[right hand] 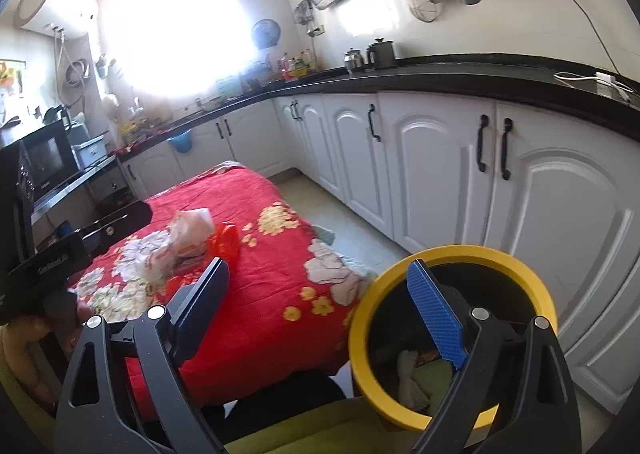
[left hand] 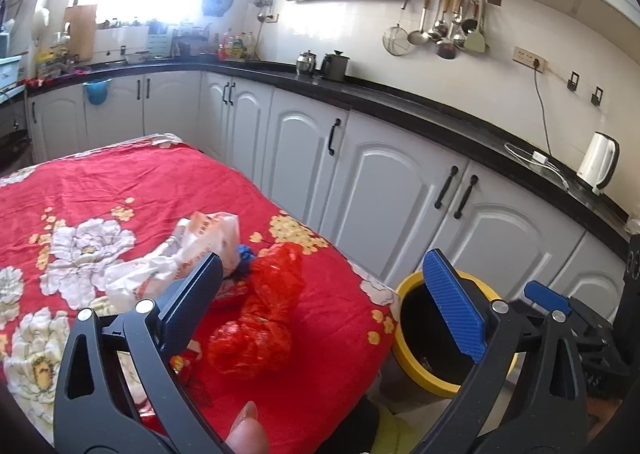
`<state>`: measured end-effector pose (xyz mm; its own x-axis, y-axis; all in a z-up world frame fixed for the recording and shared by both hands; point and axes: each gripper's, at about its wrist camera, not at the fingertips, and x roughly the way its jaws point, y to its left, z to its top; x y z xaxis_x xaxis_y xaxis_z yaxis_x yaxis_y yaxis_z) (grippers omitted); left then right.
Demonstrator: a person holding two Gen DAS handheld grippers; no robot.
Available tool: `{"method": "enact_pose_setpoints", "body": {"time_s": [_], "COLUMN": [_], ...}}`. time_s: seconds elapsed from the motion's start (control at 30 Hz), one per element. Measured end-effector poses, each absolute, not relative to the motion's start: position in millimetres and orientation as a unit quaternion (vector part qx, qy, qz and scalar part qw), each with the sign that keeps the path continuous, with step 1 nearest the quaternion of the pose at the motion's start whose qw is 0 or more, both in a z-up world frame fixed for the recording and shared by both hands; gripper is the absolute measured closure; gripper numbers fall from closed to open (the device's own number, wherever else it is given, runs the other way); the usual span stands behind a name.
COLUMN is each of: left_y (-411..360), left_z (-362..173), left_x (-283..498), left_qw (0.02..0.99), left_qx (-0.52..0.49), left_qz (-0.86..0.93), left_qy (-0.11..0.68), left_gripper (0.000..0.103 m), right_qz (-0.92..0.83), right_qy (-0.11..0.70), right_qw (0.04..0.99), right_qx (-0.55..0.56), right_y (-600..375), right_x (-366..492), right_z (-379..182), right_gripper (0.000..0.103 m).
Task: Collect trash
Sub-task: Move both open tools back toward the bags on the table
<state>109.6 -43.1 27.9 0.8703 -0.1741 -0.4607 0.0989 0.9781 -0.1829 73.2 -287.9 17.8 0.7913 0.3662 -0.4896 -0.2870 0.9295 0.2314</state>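
Observation:
A crumpled red plastic bag (left hand: 260,314) lies on the red flowered tablecloth (left hand: 120,182), with a white printed bag (left hand: 180,258) and a small blue scrap (left hand: 246,254) behind it. My left gripper (left hand: 324,294) is open and empty, above the red bag. A yellow-rimmed bin (left hand: 416,366) stands on the floor at the table's right edge. In the right wrist view my right gripper (right hand: 320,310) is open and empty, over the bin (right hand: 460,254), which holds some trash (right hand: 416,378). The white bag (right hand: 176,242) and red bag (right hand: 226,240) lie farther back.
White cabinets (left hand: 380,182) under a black counter (left hand: 400,102) run along the right. A white kettle (left hand: 598,162) and cable sit on the counter. The right gripper shows at the left wrist view's right edge (left hand: 548,298). A microwave (right hand: 44,158) stands left of the table.

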Motion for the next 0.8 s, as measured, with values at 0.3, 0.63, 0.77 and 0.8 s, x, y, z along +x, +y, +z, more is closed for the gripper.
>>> {"method": "enact_pose_setpoints", "body": {"time_s": [0.3,0.63,0.77,0.8], "left_y": [-9,31,50,56], "left_z": [29,28,26,25], "left_x": [111,117,120,121], "left_qw": [0.966,0.966,0.966,0.965], "left_qx": [-0.088,-0.088,-0.081,-0.079], "left_qz": [-0.034,0.008,0.029,0.034], "left_qy": [0.241,0.241,0.245,0.248], "left_gripper": [0.011,0.011,0.011,0.011], "right_qz": [0.209,0.242,0.254,0.257], "right_qy": [0.279,0.285,0.293,0.296], "right_qw": [0.936,0.927,0.921,0.920], "right_qx": [0.053,0.035,0.027,0.026], "right_y": [-247,-204,-185,-182], "right_x": [75,81,88,90], "right_z": [20,21,18,16], "right_gripper": [0.015,0.015,0.015,0.015]}}
